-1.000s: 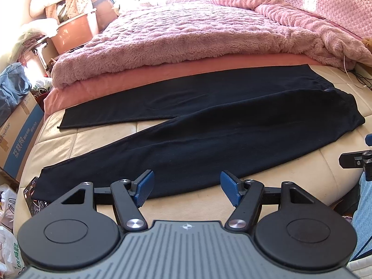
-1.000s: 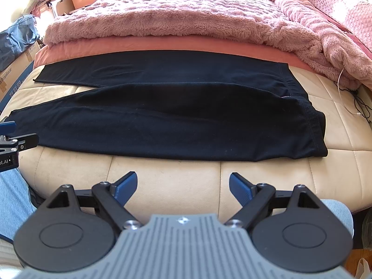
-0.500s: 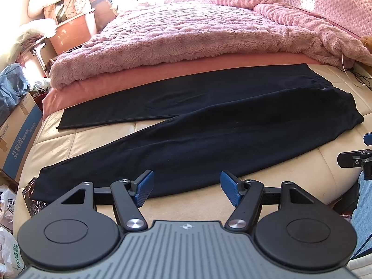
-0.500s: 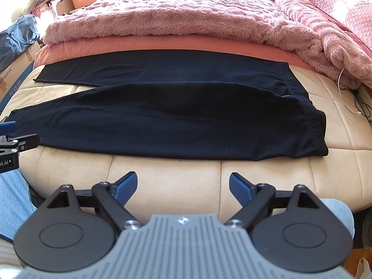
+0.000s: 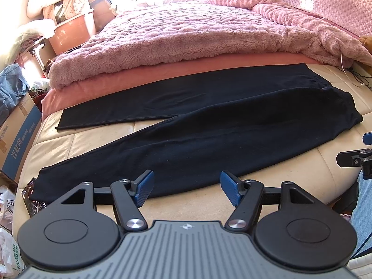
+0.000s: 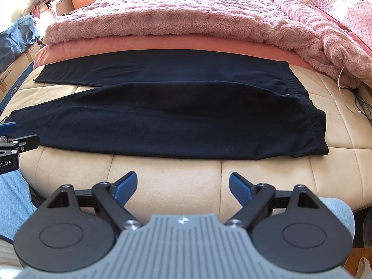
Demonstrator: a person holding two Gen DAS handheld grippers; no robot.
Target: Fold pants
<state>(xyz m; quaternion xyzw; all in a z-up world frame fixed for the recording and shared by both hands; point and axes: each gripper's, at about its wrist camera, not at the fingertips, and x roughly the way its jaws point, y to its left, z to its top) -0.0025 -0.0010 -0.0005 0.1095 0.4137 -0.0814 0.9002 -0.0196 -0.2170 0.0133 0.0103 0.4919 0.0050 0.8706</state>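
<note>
Just now the left tongs (image 5: 186, 187) hang open with nothing between their blue pads, at the near hem of the lower leg of the pants (image 5: 209, 134). Likewise the right tongs (image 6: 183, 189) gape empty above bare cream bed (image 6: 162, 174), the pants' near edge just ahead. Beyond both, the black pants lie flat, legs splayed to the left, waistband to the right. Farther off lies a pink blanket (image 6: 174, 11).

Fluffy pink blanket (image 5: 186, 34), cream cushioned bench (image 6: 174, 174), cardboard box (image 5: 18, 134), orange tub (image 5: 69, 32)
</note>
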